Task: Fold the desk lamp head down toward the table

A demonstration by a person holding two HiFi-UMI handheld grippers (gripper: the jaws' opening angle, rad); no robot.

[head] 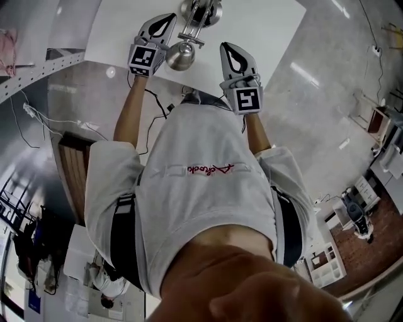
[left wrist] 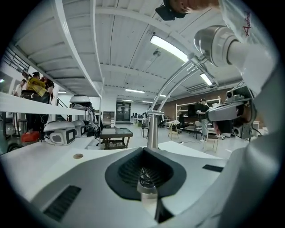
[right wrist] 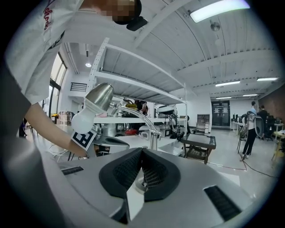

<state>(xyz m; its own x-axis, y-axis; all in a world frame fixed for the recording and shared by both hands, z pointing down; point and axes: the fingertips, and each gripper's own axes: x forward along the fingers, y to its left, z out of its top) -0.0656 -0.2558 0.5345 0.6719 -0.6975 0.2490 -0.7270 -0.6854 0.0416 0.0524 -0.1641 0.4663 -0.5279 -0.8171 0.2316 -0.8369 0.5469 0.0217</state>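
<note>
The desk lamp stands on the white table (head: 264, 28), with its round base (head: 201, 11) at the far side. Its chrome head (head: 181, 55) hangs toward me between the two grippers. My left gripper (head: 165, 20) is just left of the head, shut and empty. My right gripper (head: 228, 50) is just right of it, also shut and empty. In the left gripper view the lamp post (left wrist: 152, 131) rises straight ahead of the left gripper (left wrist: 144, 171), and the head (left wrist: 218, 42) sits high at the right. In the right gripper view the head (right wrist: 100, 99) is up left of the right gripper (right wrist: 142, 171), apart from it.
The table's near edge runs just in front of my body (head: 201, 170). Shelving (right wrist: 133, 75), a dark trolley (right wrist: 198, 142) and other workbenches stand behind the lamp. People stand far back in the room (right wrist: 249, 127).
</note>
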